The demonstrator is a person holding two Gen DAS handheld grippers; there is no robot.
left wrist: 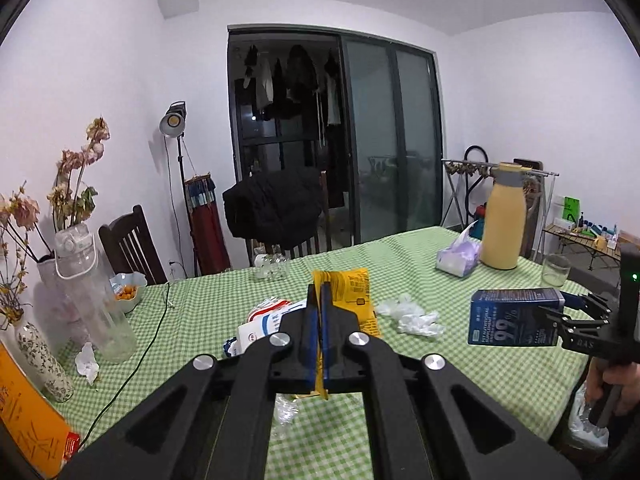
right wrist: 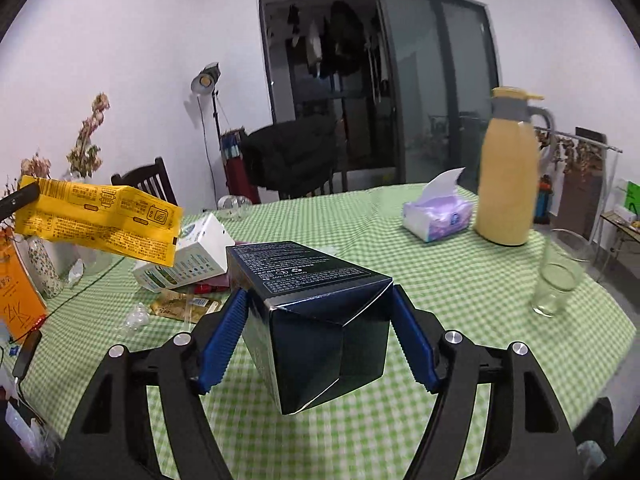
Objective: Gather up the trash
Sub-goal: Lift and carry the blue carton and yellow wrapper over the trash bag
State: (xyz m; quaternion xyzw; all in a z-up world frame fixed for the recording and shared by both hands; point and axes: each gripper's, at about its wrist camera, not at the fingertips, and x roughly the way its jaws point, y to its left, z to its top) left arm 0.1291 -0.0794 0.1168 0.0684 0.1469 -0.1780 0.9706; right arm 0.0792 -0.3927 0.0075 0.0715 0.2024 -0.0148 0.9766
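1. My left gripper (left wrist: 320,332) is clamped tight, blue pads pressed together on the yellow wrapper (left wrist: 352,292), which is up off the counter (left wrist: 400,248).
2. In the left wrist view the wrapper stands on edge between the pads, its long axis running straight ahead along the fingers, toward the counter's far edge.
3. From the right wrist view the same wrapper (right wrist: 100,220) hangs in the air over the counter's left side, flat printed face showing, long axis nearly level and dipping slightly to the right.
4. My right gripper (right wrist: 318,336) is spread wide around the dark blue box (right wrist: 316,312), a pad against each of its side faces.
5. That box is lifted clear of the green checked cloth, long axis pointing forward along the fingers; its folded near end faces the camera and is tipped a little.
6. In the left wrist view the box (left wrist: 516,316) sits out by the counter's right edge, lying level and sideways, big "99%" print facing me.
7. Down on the counter: a white carton (right wrist: 188,256) toward the left, crumpled white plastic (left wrist: 412,316) mid-counter, a tissue pack (right wrist: 436,216) and a yellow jug (right wrist: 508,176) at the far right, and a glass (right wrist: 556,284) near the right edge.
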